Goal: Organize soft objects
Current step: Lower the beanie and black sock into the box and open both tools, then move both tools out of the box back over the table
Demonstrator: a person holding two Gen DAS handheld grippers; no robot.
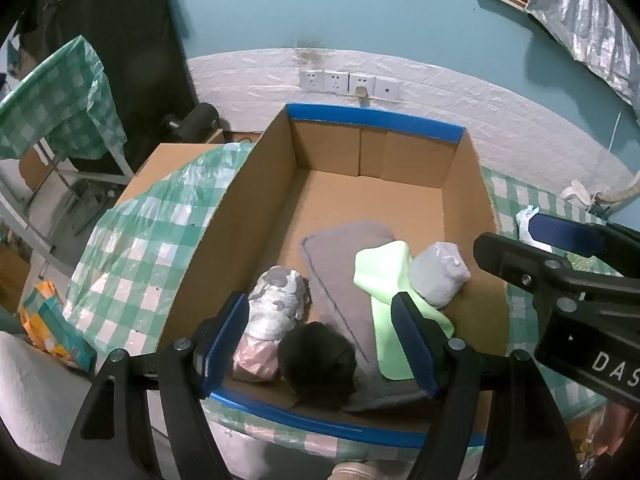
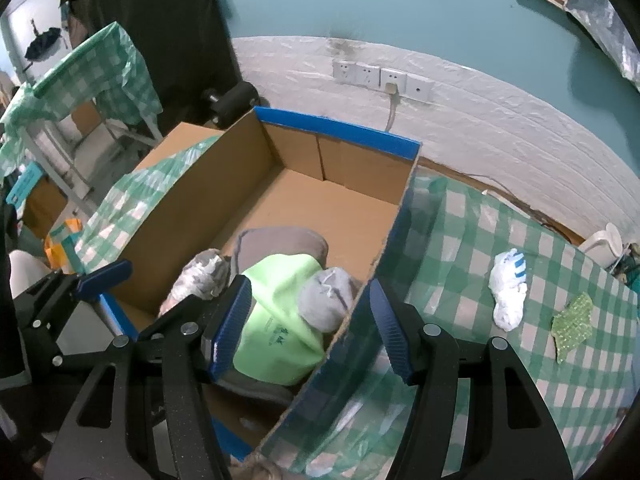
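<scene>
A cardboard box [image 1: 352,200] with blue-taped rims holds soft things: a grey towel [image 1: 340,264], a light green cloth [image 1: 384,276], a grey sock ball [image 1: 438,276], a grey-patterned white bundle [image 1: 276,300], a pink bundle [image 1: 256,360] and a black ball [image 1: 318,364]. My left gripper [image 1: 320,340] is open and empty above the box's near end. My right gripper [image 2: 310,328] is open and empty, straddling the box's right wall [image 2: 384,264]; it also shows in the left wrist view [image 1: 520,248]. A white-and-blue sock [image 2: 508,292] and a green patterned cloth [image 2: 572,328] lie on the checked tablecloth.
The table wears a green-and-white checked plastic cloth [image 2: 460,240]. Wall sockets [image 1: 348,82] sit behind the box. A second checked table [image 1: 60,96] stands at the left. An orange-and-teal bag [image 1: 52,320] lies lower left.
</scene>
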